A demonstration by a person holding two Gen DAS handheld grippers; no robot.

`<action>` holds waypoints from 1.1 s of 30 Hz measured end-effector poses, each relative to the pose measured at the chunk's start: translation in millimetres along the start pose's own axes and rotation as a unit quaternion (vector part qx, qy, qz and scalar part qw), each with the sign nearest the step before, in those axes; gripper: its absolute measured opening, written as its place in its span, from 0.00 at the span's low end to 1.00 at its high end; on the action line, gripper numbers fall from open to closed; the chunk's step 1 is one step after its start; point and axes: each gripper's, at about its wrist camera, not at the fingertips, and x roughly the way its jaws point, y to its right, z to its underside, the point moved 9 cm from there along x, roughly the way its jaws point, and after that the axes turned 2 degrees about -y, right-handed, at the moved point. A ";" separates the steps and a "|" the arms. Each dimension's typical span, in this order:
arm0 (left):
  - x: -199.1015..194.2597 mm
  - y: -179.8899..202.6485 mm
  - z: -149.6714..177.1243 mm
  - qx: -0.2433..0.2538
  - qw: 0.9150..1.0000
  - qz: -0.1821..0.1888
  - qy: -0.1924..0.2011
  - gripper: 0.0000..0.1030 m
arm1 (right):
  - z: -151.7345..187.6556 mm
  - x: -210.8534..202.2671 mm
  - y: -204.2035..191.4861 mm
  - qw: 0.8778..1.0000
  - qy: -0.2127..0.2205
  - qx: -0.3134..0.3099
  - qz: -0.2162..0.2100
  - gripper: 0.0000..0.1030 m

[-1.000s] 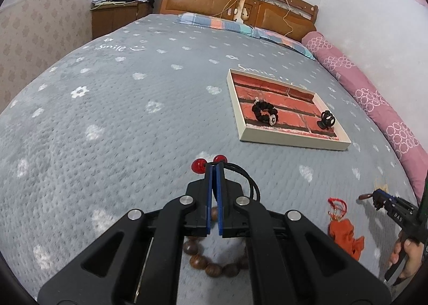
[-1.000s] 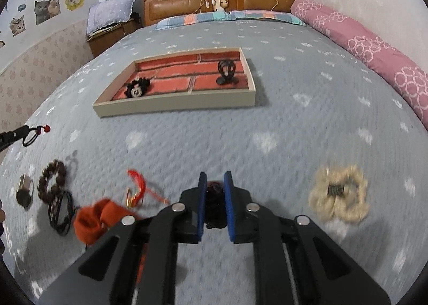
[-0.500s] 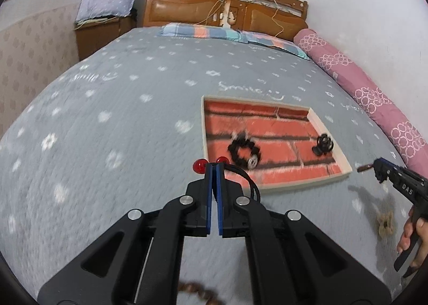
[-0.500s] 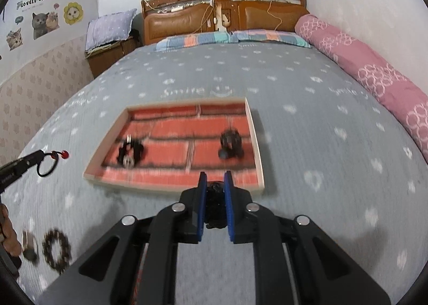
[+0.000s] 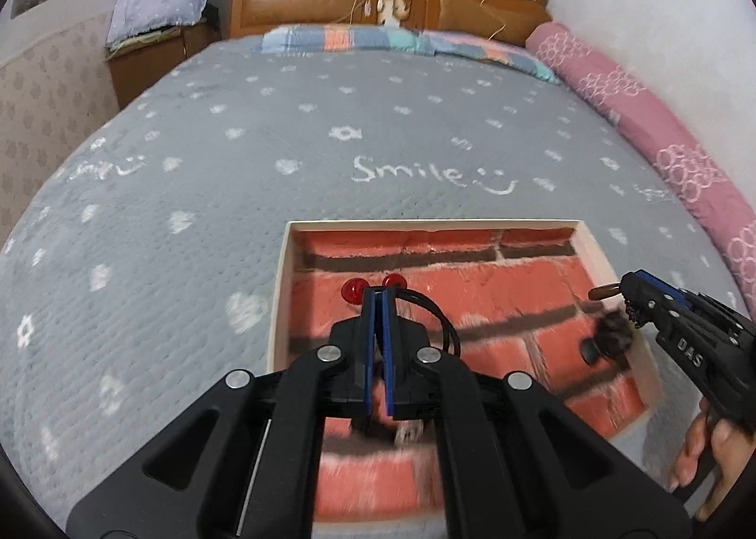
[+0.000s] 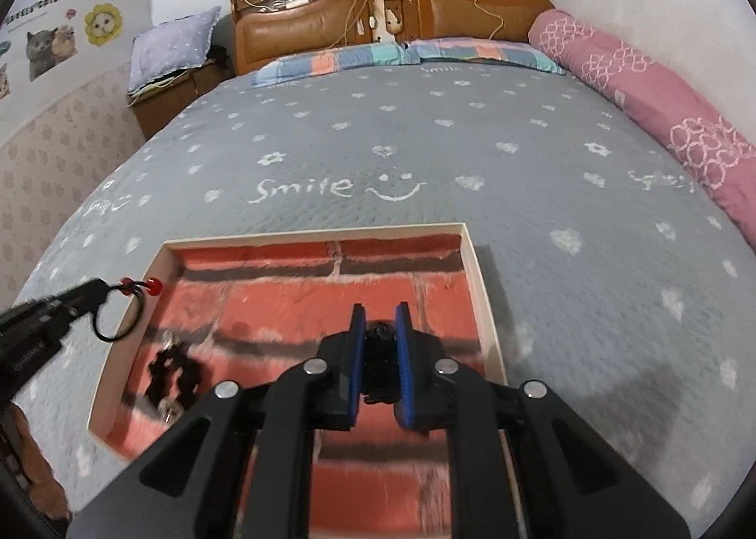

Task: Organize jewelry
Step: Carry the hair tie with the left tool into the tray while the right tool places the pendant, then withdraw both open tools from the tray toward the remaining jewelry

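The left claw (image 5: 378, 298) is pressed together on a black hair tie with two red beads (image 5: 373, 289); the beads stick out just past the blue fingertips and the black loop curls off to the right. It hangs over the near left part of a shallow tray (image 5: 279, 302) with a cream rim and a red brick-pattern floor, which lies on a grey bedspread (image 5: 189, 160) dotted with white flowers and the word "Smile".

The right claw (image 6: 378, 326) pinches a small dark, fuzzy-looking item (image 6: 378, 345) between its blue pads (image 6: 357, 350); what it is cannot be told. This claw hangs over the near right part of the tray (image 6: 482, 302).

Inside the tray, a black beaded bracelet (image 6: 172, 371) lies near the left wall, blurred. In the left view another dark item (image 5: 609, 335) sits near the right wall, just below the right claw's tip.

A hand (image 5: 708, 449) grips the right claw's handle at the lower right edge.
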 end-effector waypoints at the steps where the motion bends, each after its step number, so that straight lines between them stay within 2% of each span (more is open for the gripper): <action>1: 14.0 1.9 -2.9 -0.002 1.000 -0.003 -0.008 0.01 | -3.0 6.9 0.3 1.000 -0.001 0.001 0.002 0.13; 5: 49.0 4.2 -9.5 0.007 0.999 -0.021 -0.026 0.01 | -14.6 34.9 1.4 1.000 -0.013 0.009 0.007 0.13; 9: 75.3 -0.2 -9.3 0.005 0.998 -0.036 -0.050 0.01 | -11.0 55.9 6.5 0.999 -0.037 0.006 0.024 0.13; 12: 89.4 0.4 -4.1 0.013 0.996 -0.038 -0.077 0.01 | -6.0 63.6 8.8 0.998 -0.054 0.011 0.028 0.13; 15: 97.4 0.7 -0.2 0.013 0.995 -0.044 -0.091 0.01 | 5.4 76.4 4.0 0.994 -0.098 -0.006 0.037 0.13; 19: 101.2 -7.4 5.0 -0.003 0.993 -0.041 -0.114 0.04 | 12.3 78.3 0.5 0.993 -0.105 -0.024 0.049 0.14; 21: 99.7 -9.8 6.3 -0.001 0.992 -0.040 -0.116 0.11 | 12.7 75.0 1.9 0.993 -0.105 -0.014 0.042 0.14; 22: 97.8 -11.0 6.5 0.002 0.992 -0.044 -0.116 0.25 | 12.4 72.2 1.9 0.994 -0.104 -0.011 0.038 0.14; 23: 93.6 -13.5 5.5 0.006 0.992 -0.053 -0.111 0.46 | 10.1 67.3 1.1 0.994 -0.100 -0.012 0.037 0.20; 24: 87.5 -15.9 3.8 0.007 0.993 -0.058 -0.103 0.54 | 6.9 61.5 -0.2 0.995 -0.094 -0.017 0.039 0.29; 25: 82.1 -17.1 1.8 0.006 0.994 -0.058 -0.097 0.60 | 3.8 58.0 -0.9 0.995 -0.090 -0.021 0.039 0.52; 26: 74.7 -19.1 -0.6 0.003 0.994 -0.054 -0.092 0.61 | -1.3 50.0 -2.0 0.995 -0.079 -0.028 0.044 0.58; 28: 59.4 -23.5 -7.5 -0.008 0.995 -0.044 -0.086 0.65 | -9.2 35.5 -1.5 0.996 -0.064 -0.033 0.048 0.58; 30: 37.9 -28.2 -16.8 -0.012 0.997 -0.044 -0.068 0.78 | -13.5 20.5 -2.9 0.997 -0.063 -0.034 0.037 0.60; 31: 27.7 -29.5 -20.2 -0.012 0.997 -0.042 -0.060 0.87 | -15.2 10.0 -2.4 0.997 -0.059 -0.038 0.040 0.69; 32: 14.5 -31.0 -23.4 -0.013 0.998 -0.037 -0.051 0.91 | -16.4 3.1 -1.9 0.997 -0.054 -0.041 0.041 0.75; 33: 0.3 -32.1 -25.4 -0.015 0.999 -0.030 -0.043 0.92 | -17.0 -7.8 -1.1 0.997 -0.046 -0.043 0.041 0.76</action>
